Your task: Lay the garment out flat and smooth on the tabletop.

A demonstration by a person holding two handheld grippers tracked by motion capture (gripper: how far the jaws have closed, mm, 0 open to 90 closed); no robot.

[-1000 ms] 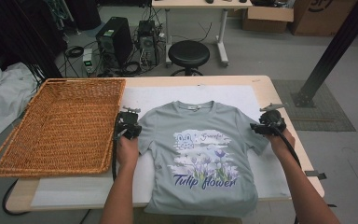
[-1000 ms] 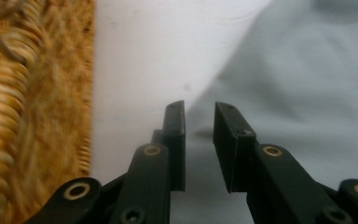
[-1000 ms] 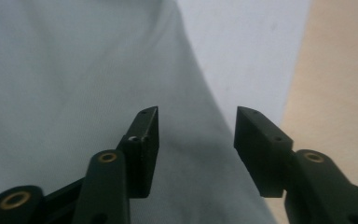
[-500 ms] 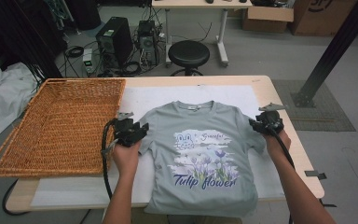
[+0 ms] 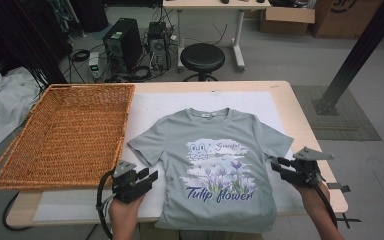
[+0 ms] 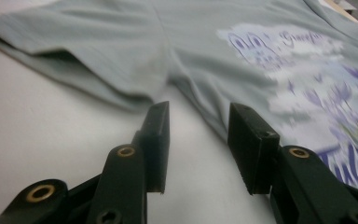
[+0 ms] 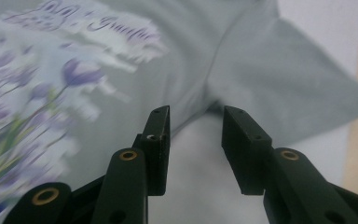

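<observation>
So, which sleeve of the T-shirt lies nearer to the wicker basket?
The sleeve by the left hand-held gripper; it points toward the wicker basket, while the other sleeve points to the table's far side.

T-shirt [image 6: 261, 51] print blurs, cut off at the right edge.

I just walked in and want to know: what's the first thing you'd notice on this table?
The grey T-shirt with purple flowers and the words "Tulip flower" lies spread flat in the middle of the table. A big woven basket sits to its left. The left gripper and right gripper wait beside the shirt's sides, jaws open.
</observation>
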